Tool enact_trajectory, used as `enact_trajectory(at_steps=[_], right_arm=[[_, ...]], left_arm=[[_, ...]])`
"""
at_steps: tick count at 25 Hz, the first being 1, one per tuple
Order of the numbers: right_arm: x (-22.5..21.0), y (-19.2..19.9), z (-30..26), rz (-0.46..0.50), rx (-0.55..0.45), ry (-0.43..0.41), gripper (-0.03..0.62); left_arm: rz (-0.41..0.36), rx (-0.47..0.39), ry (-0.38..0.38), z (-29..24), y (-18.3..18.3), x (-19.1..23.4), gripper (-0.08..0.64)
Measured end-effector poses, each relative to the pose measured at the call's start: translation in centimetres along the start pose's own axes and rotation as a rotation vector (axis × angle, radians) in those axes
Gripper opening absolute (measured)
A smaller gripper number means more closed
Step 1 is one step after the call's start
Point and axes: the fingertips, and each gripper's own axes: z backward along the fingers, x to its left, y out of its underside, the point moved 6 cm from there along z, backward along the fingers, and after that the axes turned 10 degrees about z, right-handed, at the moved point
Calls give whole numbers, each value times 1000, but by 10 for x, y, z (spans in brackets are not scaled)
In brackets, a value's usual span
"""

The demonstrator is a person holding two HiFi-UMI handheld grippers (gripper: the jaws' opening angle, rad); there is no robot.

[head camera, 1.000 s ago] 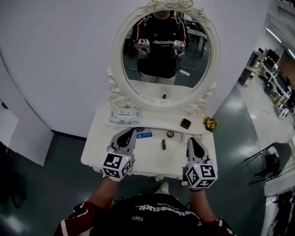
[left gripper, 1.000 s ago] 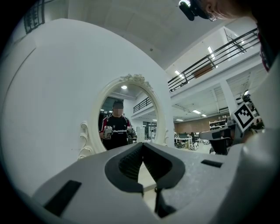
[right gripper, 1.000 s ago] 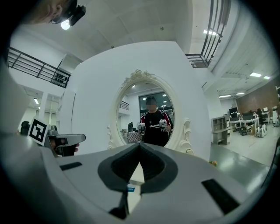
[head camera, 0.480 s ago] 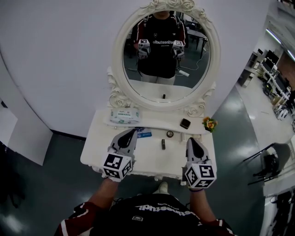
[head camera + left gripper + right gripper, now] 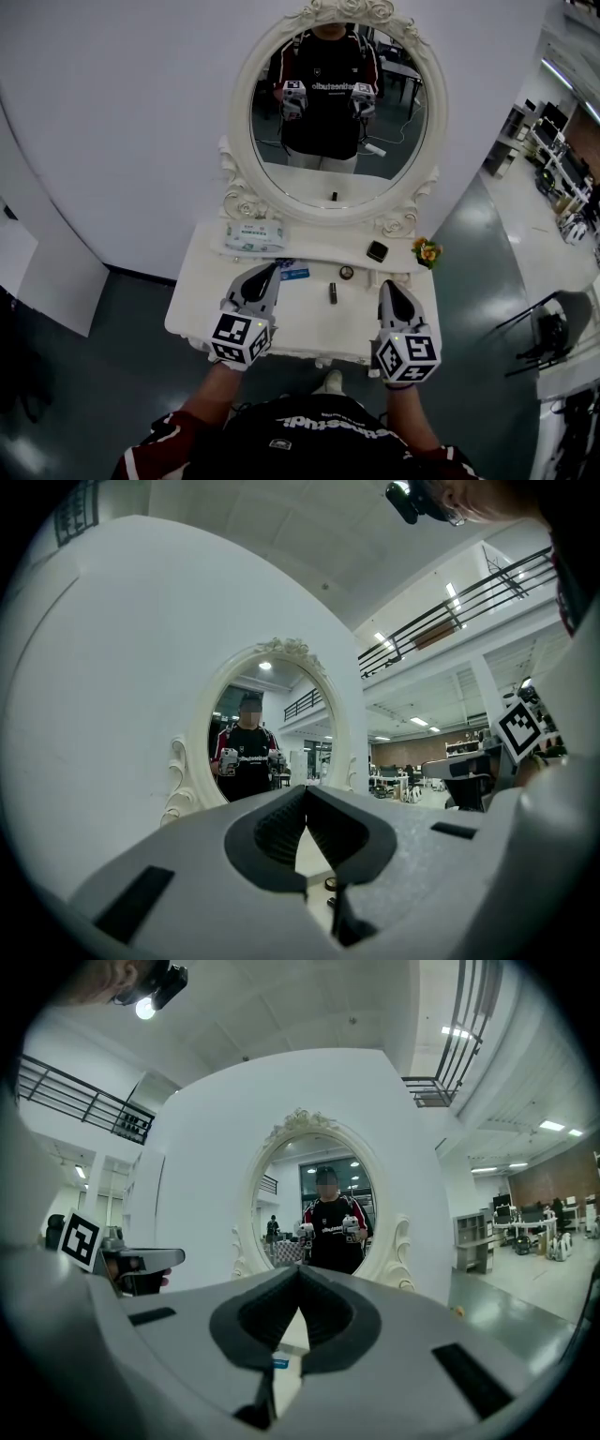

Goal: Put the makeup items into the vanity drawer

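Overhead head view; gripper views facing mirror (image 5: 339, 112)

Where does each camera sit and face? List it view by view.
Head view: on the person's head, looking steeply down at the white vanity table and white-framed oval mirror; left gripper, right gripper and dark shirt show.
Left gripper view: on the left gripper, level along its shut jaws toward the mirror.
Right gripper view: likewise, on the right gripper; jaws shut.
Shared: both gripper views show the person's reflection.

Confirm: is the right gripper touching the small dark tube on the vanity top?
Apart. The head view shows bare white vanity top between the right gripper and the small dark tube.
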Motion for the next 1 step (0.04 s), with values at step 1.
enact_trajectory(at_steps=[1], right_arm=[[0,0,0,-1,0,-1,3]], left_arm=[[0,0,1,0,0,-1,6]])
